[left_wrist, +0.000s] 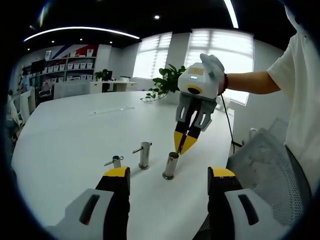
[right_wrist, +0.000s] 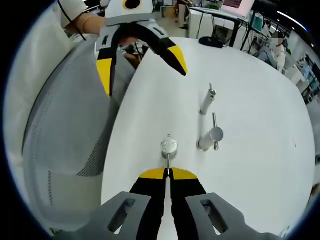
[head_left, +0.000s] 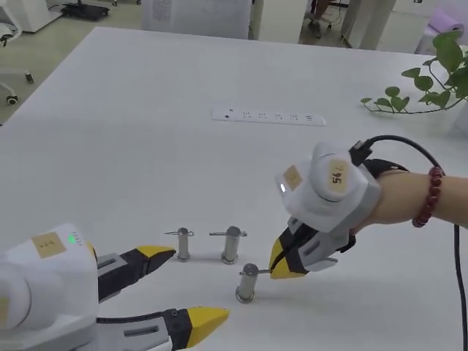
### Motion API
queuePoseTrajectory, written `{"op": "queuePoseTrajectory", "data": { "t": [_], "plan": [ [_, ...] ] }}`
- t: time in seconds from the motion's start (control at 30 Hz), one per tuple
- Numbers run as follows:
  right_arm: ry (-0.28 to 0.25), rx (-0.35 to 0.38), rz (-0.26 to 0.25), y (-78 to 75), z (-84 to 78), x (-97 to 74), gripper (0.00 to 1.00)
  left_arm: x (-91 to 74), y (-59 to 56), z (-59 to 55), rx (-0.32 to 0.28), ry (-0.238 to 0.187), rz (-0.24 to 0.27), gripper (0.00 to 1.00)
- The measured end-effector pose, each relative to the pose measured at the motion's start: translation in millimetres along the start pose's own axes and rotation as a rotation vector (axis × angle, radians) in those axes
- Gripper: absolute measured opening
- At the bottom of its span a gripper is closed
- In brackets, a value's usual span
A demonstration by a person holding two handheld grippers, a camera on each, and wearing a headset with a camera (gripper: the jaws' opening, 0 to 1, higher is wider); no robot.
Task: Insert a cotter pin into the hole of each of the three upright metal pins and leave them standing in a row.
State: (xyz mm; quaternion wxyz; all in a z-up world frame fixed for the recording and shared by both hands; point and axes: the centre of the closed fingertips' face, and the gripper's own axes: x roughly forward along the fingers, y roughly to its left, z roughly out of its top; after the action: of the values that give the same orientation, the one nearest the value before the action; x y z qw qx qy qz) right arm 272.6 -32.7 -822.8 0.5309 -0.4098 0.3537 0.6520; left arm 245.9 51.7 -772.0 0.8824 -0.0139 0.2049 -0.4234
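Three upright metal pins stand on the white table [head_left: 146,131]. The two far pins [head_left: 183,245] [head_left: 232,245] each carry a cotter pin through the top hole. The third pin [head_left: 247,284] stands nearer, a little out of line. My right gripper [head_left: 276,272] is shut on a cotter pin [right_wrist: 168,162], its tip at the head of that third pin [right_wrist: 169,147]. My left gripper [head_left: 189,285] hangs open to the left of the pins, holding nothing. In the left gripper view the right gripper [left_wrist: 182,145] points down at the nearest pin [left_wrist: 171,166].
A white power strip [head_left: 268,115] lies farther back on the table. A green plant [head_left: 431,80] stands at the far right corner. A grey mesh chair [right_wrist: 55,150] sits beside the table's near edge. A black cable [head_left: 459,278] trails from the right gripper.
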Motion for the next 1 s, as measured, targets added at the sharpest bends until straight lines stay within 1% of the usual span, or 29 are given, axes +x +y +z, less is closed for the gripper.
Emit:
{"op": "queuePoseTrajectory", "data": {
  "t": [0.7,0.9,1.0],
  "plan": [
    [0.002,0.010,-0.001,0.9,9.6,3.1,0.03,-0.7,-0.1,-0.3,-0.002,0.001,-0.003,0.60],
    [-0.006,0.023,-0.003,1.2,11.9,4.3,0.04,-0.9,-0.5,-0.6,-0.002,0.002,-0.004,0.59],
    [-0.011,0.046,-0.002,1.5,12.1,4.3,0.04,-1.0,-0.8,-1.0,-0.001,0.003,-0.004,0.59]
  ]
}}
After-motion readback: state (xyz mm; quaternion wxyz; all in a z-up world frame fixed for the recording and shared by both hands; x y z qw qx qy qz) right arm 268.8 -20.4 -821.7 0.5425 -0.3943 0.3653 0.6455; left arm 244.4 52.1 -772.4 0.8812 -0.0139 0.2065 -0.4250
